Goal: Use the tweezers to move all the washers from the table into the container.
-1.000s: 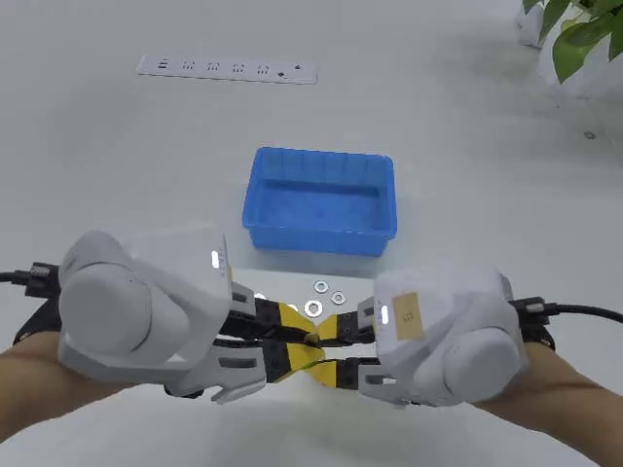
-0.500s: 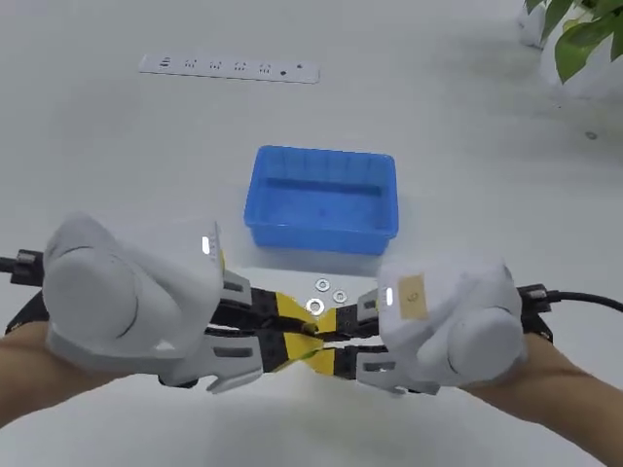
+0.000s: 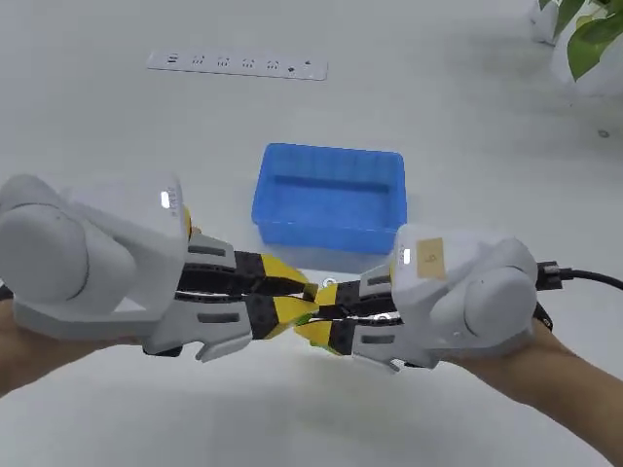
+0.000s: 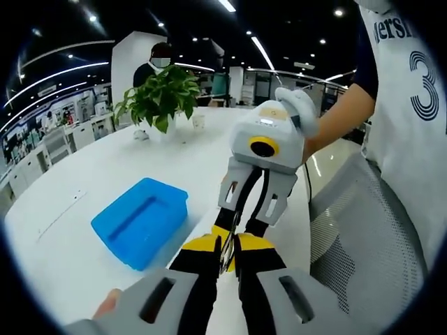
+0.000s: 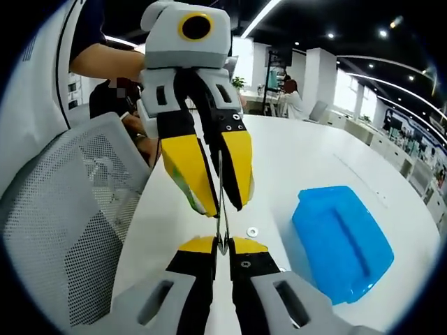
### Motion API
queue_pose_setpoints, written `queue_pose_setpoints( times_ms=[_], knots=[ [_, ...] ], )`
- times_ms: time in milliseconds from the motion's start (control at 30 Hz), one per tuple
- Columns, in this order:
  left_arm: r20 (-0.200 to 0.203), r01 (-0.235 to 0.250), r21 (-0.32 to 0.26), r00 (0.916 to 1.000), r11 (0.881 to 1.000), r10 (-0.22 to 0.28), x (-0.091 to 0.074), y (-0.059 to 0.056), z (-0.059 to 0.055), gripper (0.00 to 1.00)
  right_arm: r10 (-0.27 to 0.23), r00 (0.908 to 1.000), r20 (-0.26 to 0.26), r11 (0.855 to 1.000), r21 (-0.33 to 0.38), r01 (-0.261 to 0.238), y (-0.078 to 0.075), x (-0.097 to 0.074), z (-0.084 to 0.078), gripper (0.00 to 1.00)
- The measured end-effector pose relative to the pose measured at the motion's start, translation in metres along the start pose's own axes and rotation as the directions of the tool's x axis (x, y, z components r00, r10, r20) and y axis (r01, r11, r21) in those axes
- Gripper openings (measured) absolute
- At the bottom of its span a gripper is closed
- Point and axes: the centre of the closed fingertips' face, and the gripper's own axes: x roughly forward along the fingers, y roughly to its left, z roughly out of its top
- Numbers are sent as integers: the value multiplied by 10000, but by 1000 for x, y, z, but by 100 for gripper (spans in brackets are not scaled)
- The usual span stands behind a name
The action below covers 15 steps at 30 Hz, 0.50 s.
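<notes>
White table [image 3: 467, 117]: surface contents as we found them.
We record a blue rectangular plastic container [image 3: 331, 199] standing open at mid-table, a long white power strip [image 3: 237, 65] lying well beyond it, a small silver metal washer [image 5: 252, 230] near the container's front wall, and a green leafy potted plant [image 4: 162, 94] towards the far edge.

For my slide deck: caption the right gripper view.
Right tool and left tool both grip the tweezers; washer and blue container lie alongside.
</notes>
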Motion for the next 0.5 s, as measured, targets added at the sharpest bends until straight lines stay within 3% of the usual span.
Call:
queue_pose_setpoints(
  times_ms=[100, 267, 500],
  knots=[
    [-166, 211, 235, 9996, 9995, -207, 1, -4, -2, 9, 83, 9999, -72, 10000, -22, -83, 1, 0, -1, 8],
    [-633, 698, 621, 9958, 9956, -659, 2, -10, -8, 8, 360, 9964, -761, 9950, -901, -428, 6, 1, -9, 8],
    [-903, 643, 929, 9943, 9936, -559, -1, -2, -13, 8, 108, 9962, -862, 9917, -1264, -217, -1, 5, -9, 9]
  ],
)
